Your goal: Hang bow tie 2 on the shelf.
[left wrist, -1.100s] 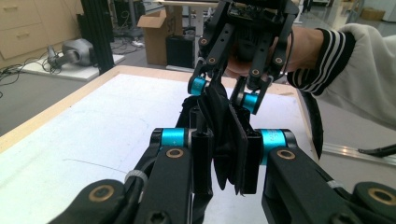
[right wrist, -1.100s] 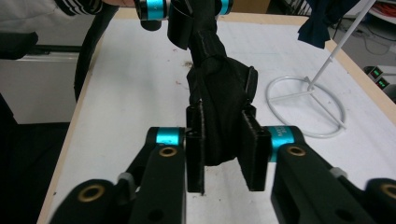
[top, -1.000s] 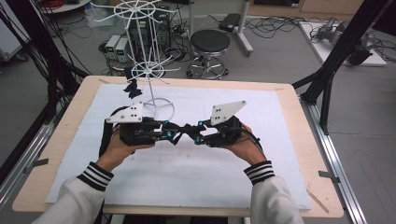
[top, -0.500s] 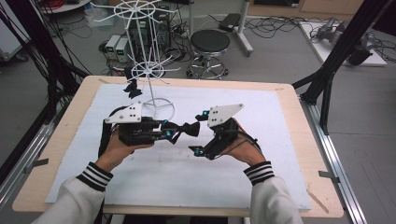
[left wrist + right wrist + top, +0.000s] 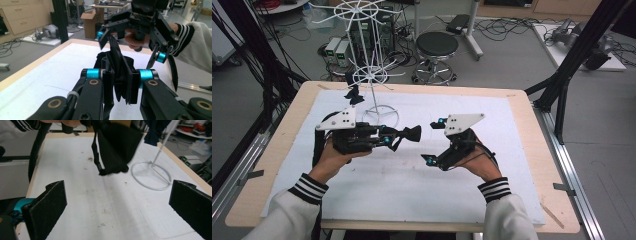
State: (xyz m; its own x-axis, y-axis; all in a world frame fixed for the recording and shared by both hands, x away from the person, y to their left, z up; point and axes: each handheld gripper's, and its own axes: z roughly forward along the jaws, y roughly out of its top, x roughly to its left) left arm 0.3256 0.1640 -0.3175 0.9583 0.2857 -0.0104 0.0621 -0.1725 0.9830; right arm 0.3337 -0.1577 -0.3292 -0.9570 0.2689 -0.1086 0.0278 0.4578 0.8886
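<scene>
1. The left gripper (image 5: 394,137) has its fingers pressed together, pinching a black bow tie (image 5: 408,134). The bow tie sticks out past the fingertips, up in the air above the white mat (image 5: 512,150).
2. The right gripper (image 5: 434,141) has just been opening. Its fingers are spread wide with nothing between them, and the bow tie hangs a little way in front of them.
3. The bow tie could slip and fall. One gripper alone holds it, and it may be squeezing just a small bunch of cloth.
4. The thin strap (image 5: 96,150) dangles loose. It could catch on a wire arm of the white rack (image 5: 371,80) and pull the bow tie out.
5. The rack looks light, so a bump might tip it.
6. The bow tie is soft, floppy cloth. The rack is thin, hard wire with a round ring foot. The finger pads (image 5: 48,205) look dark and flat. The mat looks smooth with little specks.
</scene>
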